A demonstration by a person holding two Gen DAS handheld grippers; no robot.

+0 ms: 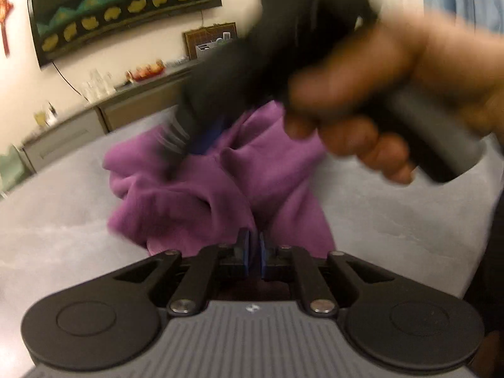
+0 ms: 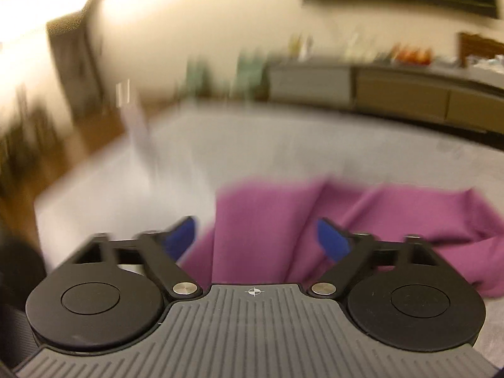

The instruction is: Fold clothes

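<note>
Purple garment lies bunched mid grey table, unfolded. Left hand-held gripper clamped on its near edge. Right hand-held gripper w/ fingers apart, above the cloth's far-side folds; cloth directly ahead of both, left is nearer.

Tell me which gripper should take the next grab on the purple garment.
Right, probably. The right gripper is open, with the purple garment lying between its spread fingers. The left gripper looks already shut on the cloth's near edge, so it should just hold.
</note>
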